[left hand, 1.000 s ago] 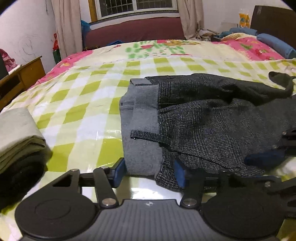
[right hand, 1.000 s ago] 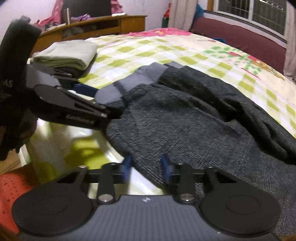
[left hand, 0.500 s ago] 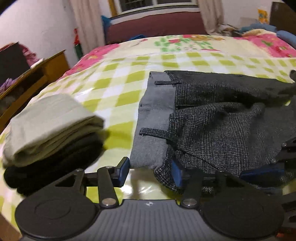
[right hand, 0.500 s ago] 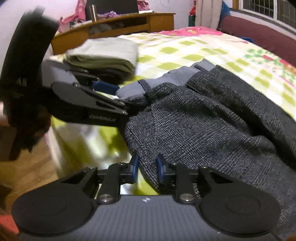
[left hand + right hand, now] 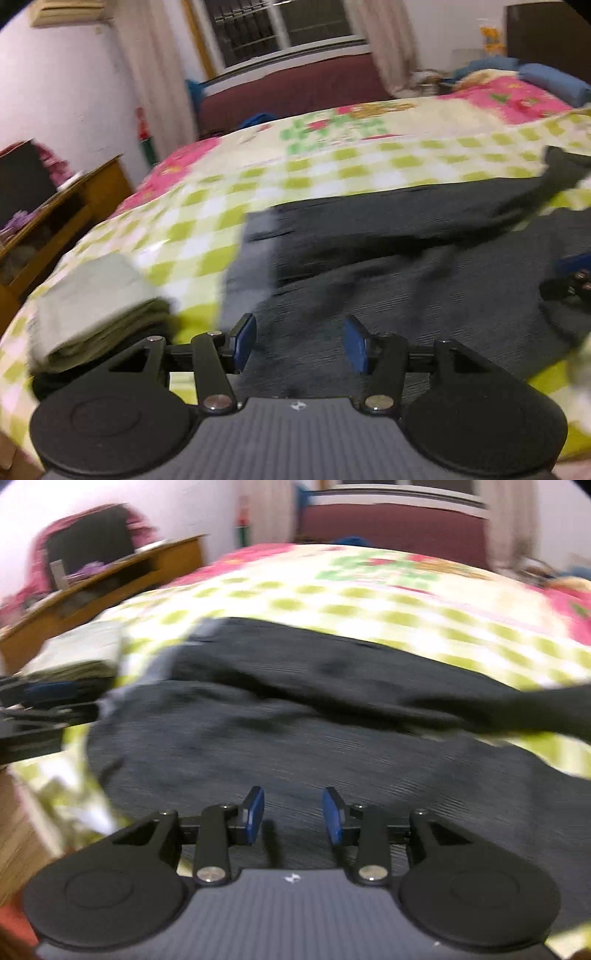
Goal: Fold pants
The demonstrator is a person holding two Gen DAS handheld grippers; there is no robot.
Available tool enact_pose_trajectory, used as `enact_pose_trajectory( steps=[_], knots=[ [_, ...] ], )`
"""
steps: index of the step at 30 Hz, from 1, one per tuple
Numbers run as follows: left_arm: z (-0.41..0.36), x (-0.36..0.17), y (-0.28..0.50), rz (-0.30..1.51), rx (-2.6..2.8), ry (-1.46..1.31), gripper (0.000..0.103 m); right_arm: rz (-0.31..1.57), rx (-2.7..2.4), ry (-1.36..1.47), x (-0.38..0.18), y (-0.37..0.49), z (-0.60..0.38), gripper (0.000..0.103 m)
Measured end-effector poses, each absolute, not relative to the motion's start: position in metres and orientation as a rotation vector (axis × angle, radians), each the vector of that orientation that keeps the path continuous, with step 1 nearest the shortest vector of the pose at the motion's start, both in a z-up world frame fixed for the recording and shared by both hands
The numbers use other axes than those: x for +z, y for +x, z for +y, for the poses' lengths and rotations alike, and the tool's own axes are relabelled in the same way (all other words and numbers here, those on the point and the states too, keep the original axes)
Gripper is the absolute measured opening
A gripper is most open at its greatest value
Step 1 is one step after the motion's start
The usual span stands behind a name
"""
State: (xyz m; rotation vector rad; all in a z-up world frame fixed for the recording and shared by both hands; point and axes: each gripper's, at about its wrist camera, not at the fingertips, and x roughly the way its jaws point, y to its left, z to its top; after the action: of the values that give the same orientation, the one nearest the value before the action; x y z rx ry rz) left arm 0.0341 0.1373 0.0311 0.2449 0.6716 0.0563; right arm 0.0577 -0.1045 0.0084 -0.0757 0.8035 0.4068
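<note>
Dark grey checked pants (image 5: 424, 273) with a lighter grey waistband (image 5: 251, 269) lie spread on the bed, waistband toward the left. My left gripper (image 5: 300, 343) is open and empty above the pants' near edge by the waistband. My right gripper (image 5: 293, 814) is open and empty over the pants (image 5: 295, 738), further right. The right gripper's tip shows at the right edge of the left wrist view (image 5: 572, 273); the left gripper shows at the left edge of the right wrist view (image 5: 44, 709). Both views are motion-blurred.
A stack of folded clothes (image 5: 96, 295), pale green over black, sits on the bed's near left corner. The bed cover (image 5: 332, 173) is green-checked with pink patches. A wooden desk (image 5: 62, 206) stands left of the bed. A window and maroon sofa are behind.
Both grippers have risen and pulled back from the pants' near edge. The right gripper, nearly shut half a second ago, has opened wide. The left gripper stays open.
</note>
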Motion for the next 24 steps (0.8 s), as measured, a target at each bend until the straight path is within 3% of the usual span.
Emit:
enact_pose_trajectory(
  steps=[14, 24],
  knots=[
    [-0.082, 0.002, 0.093, 0.724, -0.378, 0.317, 0.066, 0.802, -0.104, 0.03, 0.001, 0.058, -0.298, 0.041],
    [-0.15, -0.014, 0.096, 0.746, -0.49, 0.369, 0.066, 0.805, -0.227, 0.069, -0.012, 0.064, -0.367, 0.042]
  ],
)
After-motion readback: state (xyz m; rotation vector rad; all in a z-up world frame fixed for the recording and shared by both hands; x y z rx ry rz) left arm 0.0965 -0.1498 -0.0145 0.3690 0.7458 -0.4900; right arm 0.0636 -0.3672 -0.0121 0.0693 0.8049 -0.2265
